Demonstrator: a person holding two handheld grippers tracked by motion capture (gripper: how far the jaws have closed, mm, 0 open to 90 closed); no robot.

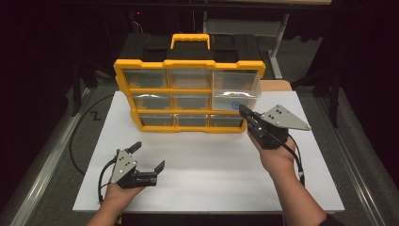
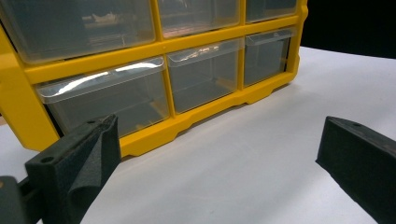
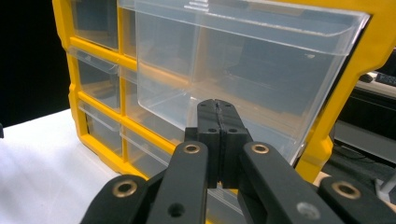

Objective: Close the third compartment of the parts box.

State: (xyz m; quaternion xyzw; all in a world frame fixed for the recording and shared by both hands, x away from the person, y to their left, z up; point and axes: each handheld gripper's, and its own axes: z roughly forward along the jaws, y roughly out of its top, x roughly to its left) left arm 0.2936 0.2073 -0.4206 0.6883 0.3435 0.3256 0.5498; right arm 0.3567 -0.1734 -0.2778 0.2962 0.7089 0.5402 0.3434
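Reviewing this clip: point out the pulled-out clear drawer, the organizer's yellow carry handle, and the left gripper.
pulled-out clear drawer (image 1: pixel 236 84): high view, on its clear front wall.
yellow carry handle (image 1: pixel 190 37): high view, on the handle's top bar.
left gripper (image 1: pixel 147 157): high view, midway between its open jaws.

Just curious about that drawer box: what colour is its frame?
Bright yellow; the frame shows best in the high view, with clear drawers set in it.

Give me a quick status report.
Left tool open, idle on the white board. Right tool shut at the protruding clear plastic drawer of the yellow organiser. Nothing in the way.
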